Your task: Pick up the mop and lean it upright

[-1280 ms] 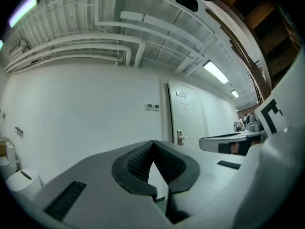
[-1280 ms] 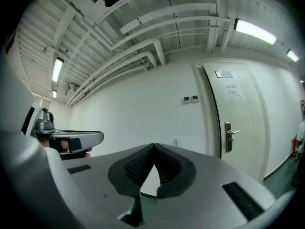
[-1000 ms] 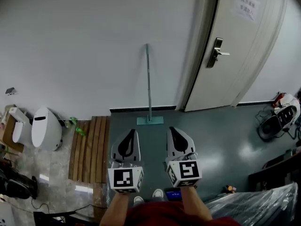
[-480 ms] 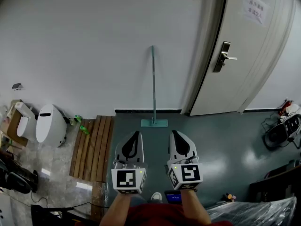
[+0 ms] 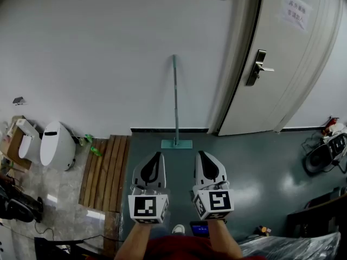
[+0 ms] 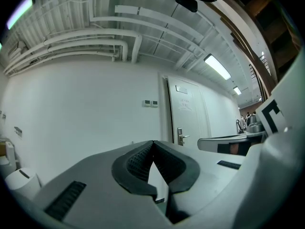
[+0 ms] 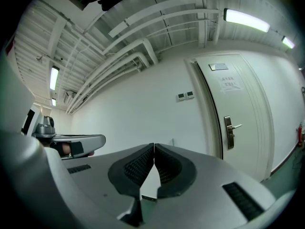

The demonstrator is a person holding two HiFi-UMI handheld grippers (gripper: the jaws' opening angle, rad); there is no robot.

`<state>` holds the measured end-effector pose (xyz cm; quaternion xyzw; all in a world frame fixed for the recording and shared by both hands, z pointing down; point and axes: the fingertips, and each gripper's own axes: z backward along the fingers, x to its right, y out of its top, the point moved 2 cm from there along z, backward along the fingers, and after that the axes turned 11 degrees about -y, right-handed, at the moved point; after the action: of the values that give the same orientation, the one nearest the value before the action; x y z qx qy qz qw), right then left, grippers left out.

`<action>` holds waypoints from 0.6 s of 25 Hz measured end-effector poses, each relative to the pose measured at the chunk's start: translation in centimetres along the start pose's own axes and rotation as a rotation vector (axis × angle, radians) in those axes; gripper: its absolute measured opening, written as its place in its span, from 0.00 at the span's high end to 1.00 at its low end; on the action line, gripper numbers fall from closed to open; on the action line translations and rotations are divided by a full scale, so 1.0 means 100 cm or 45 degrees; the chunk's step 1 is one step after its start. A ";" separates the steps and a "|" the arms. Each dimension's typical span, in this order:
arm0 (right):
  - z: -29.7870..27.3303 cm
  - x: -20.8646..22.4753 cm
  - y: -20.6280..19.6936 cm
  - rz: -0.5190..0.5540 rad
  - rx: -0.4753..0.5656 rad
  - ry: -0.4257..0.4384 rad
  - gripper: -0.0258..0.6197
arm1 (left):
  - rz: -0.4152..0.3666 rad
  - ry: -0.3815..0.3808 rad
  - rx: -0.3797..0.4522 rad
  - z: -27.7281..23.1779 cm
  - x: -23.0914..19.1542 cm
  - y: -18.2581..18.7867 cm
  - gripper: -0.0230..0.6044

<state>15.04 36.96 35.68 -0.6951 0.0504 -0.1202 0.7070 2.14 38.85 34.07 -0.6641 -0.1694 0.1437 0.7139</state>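
The mop [image 5: 175, 99] stands upright against the white wall, its pale teal handle rising from a flat teal head [image 5: 176, 143] on the dark floor. In the head view my left gripper [image 5: 156, 157] and right gripper [image 5: 202, 156] hang side by side below the mop head, apart from it, both shut and holding nothing. In the left gripper view the left gripper [image 6: 153, 143] shows its black pads touching at the tips. The right gripper [image 7: 154, 148] shows the same in its own view, and a thin piece of the mop handle [image 7: 172, 141] shows just above its jaws.
A white door [image 5: 282, 58] with a metal handle [image 5: 261, 67] stands right of the mop. A wooden slatted board [image 5: 104, 169] lies on the floor at left, beside a white bin [image 5: 54, 146]. Cables and gear [image 5: 325, 148] lie at far right. Plastic sheeting [image 5: 293, 242] is at lower right.
The head view has shifted a little, so the mop and door sit slightly further right than a second ago. Both grippers keep their places and stay shut.
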 end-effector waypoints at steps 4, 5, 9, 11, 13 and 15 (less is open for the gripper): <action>-0.021 0.002 -0.003 0.010 0.000 -0.011 0.93 | -0.003 -0.009 0.012 -0.019 -0.014 -0.003 0.94; -0.026 0.002 -0.004 0.015 -0.003 -0.011 0.93 | 0.006 -0.010 0.014 -0.024 -0.017 -0.005 0.94; -0.052 0.001 -0.006 0.024 -0.010 -0.031 0.93 | 0.019 -0.018 0.027 -0.042 -0.036 -0.007 0.94; -0.069 -0.003 -0.007 0.027 -0.011 -0.034 0.93 | 0.019 -0.018 0.024 -0.053 -0.049 -0.009 0.94; -0.086 -0.007 -0.010 0.033 -0.014 -0.026 0.93 | 0.023 -0.015 0.017 -0.064 -0.063 -0.014 0.94; -0.102 -0.012 -0.012 0.042 -0.017 -0.019 0.93 | 0.033 -0.007 0.014 -0.074 -0.077 -0.016 0.94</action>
<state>11.30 27.37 36.46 -0.6999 0.0575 -0.1030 0.7045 -1.64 28.80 34.87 -0.6620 -0.1620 0.1555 0.7151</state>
